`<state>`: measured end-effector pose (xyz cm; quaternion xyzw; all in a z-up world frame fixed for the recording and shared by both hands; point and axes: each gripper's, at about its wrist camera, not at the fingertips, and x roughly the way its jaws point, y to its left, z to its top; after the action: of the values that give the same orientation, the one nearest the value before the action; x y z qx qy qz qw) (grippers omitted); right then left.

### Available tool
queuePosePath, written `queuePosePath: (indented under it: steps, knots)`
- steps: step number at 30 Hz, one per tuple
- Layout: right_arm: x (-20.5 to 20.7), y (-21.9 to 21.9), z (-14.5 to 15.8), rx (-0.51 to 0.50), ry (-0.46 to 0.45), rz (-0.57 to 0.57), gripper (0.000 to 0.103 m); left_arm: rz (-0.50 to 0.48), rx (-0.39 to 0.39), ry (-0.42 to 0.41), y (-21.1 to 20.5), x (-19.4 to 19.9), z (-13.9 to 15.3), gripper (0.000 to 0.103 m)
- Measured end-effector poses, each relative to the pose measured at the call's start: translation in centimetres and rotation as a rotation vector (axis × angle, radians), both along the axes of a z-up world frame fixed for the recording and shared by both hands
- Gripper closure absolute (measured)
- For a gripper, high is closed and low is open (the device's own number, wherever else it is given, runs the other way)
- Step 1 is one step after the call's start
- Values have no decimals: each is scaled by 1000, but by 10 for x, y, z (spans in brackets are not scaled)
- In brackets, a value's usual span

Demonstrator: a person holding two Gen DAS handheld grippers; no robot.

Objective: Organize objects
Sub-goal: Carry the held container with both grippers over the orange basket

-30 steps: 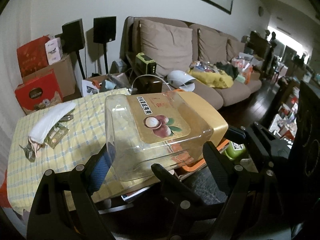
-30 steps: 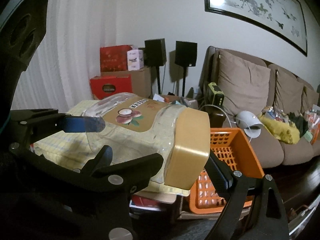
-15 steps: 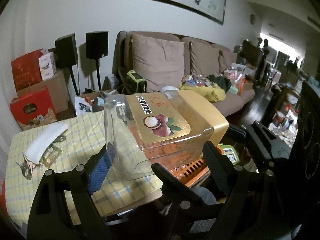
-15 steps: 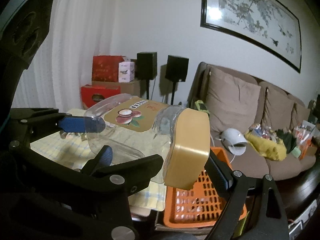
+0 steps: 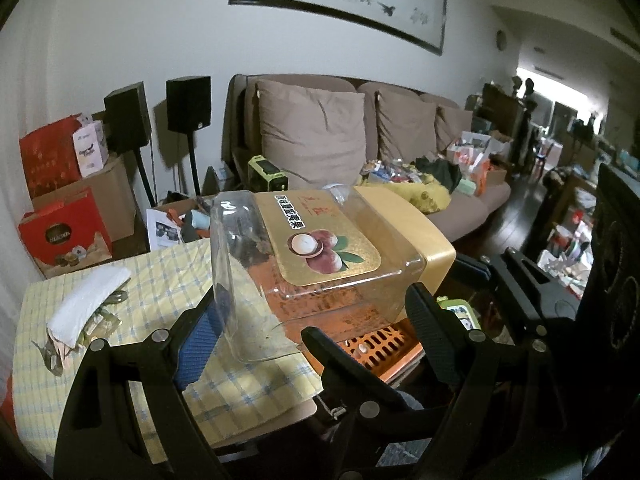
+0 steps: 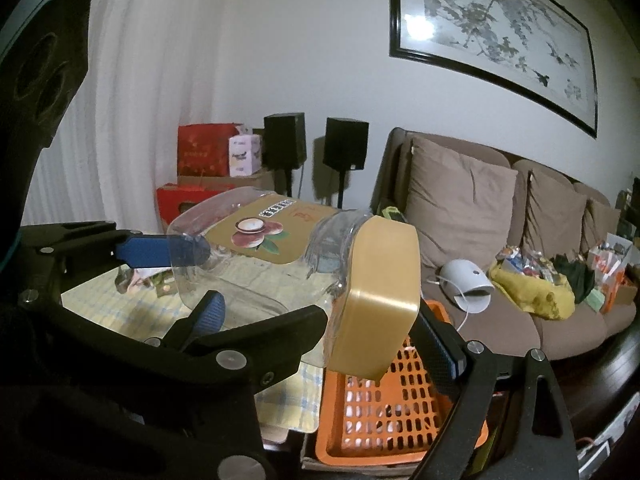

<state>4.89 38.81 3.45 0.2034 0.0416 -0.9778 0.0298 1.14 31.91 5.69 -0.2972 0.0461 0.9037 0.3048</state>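
A clear plastic jar [image 5: 304, 264] with a tan lid [image 6: 376, 300] and a gold fruit label lies on its side in the air, carried between two hand-held grippers above the gap where the table's right edge meets an orange basket [image 6: 400, 412]. The left gripper [image 5: 312, 320] is closed on the jar's clear base end — one blue-padded finger [image 5: 196, 344] presses the base, the other black finger sits against the jar's side near the lid. The right gripper [image 6: 320, 320] is clamped on the lid end: its far finger [image 6: 436, 352] bears on the lid's outer face, while the near finger lies under the jar's neck. The jar appears empty; the cloth and basket show through its walls. The table [image 5: 168, 276] carries a yellow checked cloth, and near its left edge lie a folded white cloth [image 5: 88, 304] and some small packets, well apart from the jar. The basket sits low, just beside the table's right edge, directly beneath the lid. Behind stand a brown sofa [image 5: 320, 148] strewn with items, two black speakers [image 6: 316, 144] on stands, red boxes [image 5: 60, 224] on cartons, and a framed painting [image 6: 496, 20] on the wall.
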Motion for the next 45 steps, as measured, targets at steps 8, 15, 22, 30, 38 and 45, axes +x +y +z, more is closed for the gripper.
queuePosePath:
  steps: [8,15,22,30,38,45]
  knots:
    - [-3,13,0,-17,-7,-24,11,-16,3,-5,13,-4,-2,16]
    - [-1,18,3,-19,-5,-37,11,-23,0,3,19,0,1,16]
    - [6,26,8,-31,9,-45,10,-28,6,12,27,4,5,16]
    - [8,32,11,-30,12,-45,10,-31,7,17,31,3,6,16]
    - [8,37,14,-26,19,-59,10,-48,10,19,37,0,6,16]
    - [9,44,13,-29,21,-76,10,-62,12,18,44,0,7,16]
